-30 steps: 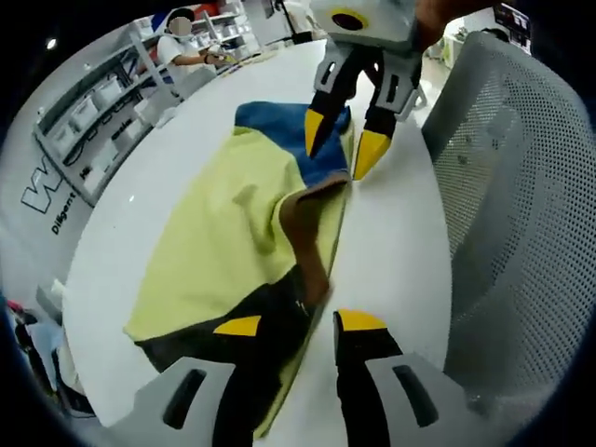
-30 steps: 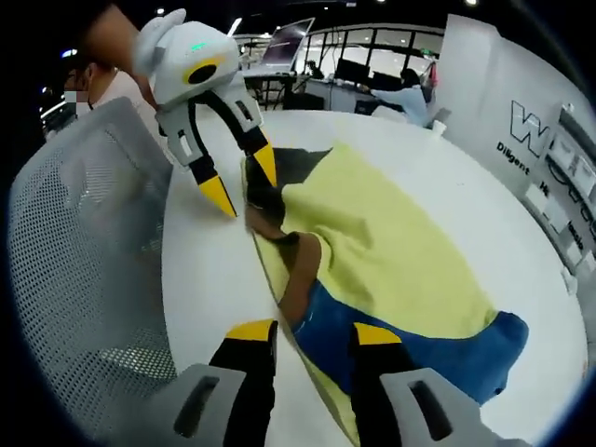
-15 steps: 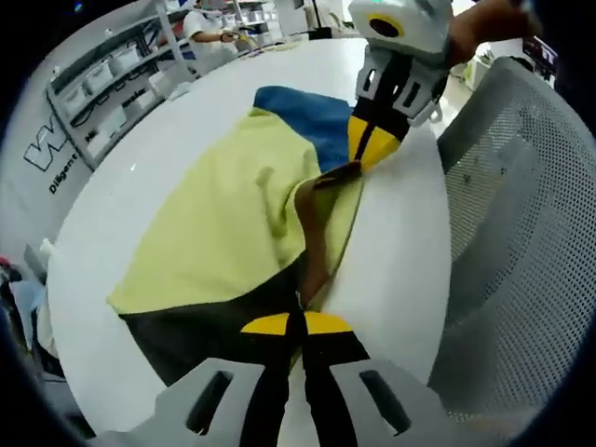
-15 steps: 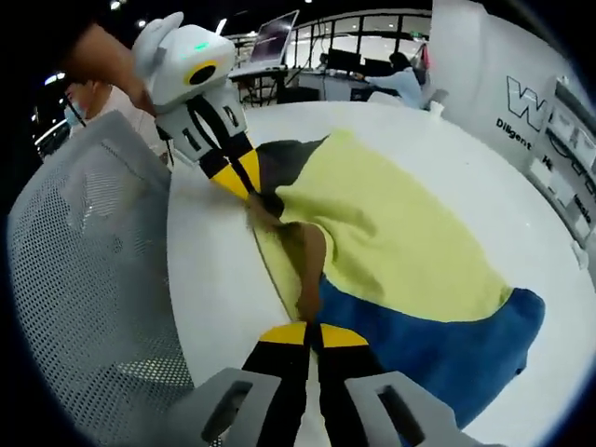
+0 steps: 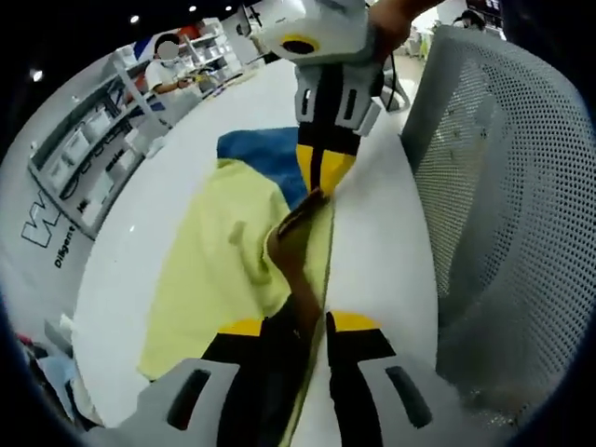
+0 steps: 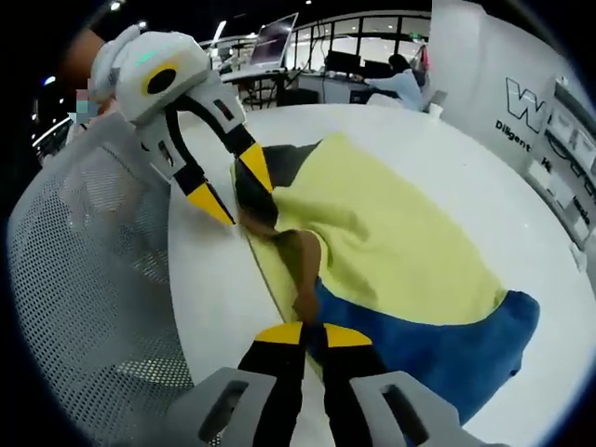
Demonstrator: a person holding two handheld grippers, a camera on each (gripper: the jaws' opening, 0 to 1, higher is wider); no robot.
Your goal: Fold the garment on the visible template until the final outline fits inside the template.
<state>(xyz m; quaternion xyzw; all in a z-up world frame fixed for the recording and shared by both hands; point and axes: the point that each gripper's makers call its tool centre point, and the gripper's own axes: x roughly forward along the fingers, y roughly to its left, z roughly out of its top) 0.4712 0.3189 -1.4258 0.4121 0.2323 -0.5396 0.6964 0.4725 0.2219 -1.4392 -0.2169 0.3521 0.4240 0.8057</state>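
Observation:
A yellow garment with a blue end and a dark end lies on the white table. A brown inner flap is turned up along the edge nearest the chair. My left gripper stands open over the dark end, with cloth lying between its jaws. My right gripper is shut on the garment's edge near the blue end.
A grey mesh chair back stands close along the table's near side. Shelves and a lettered wall lie beyond the table. People work at desks in the background.
Both grippers were open a second ago, then both shut on the garment's edge. Now the left gripper has opened again. The right one stays shut.

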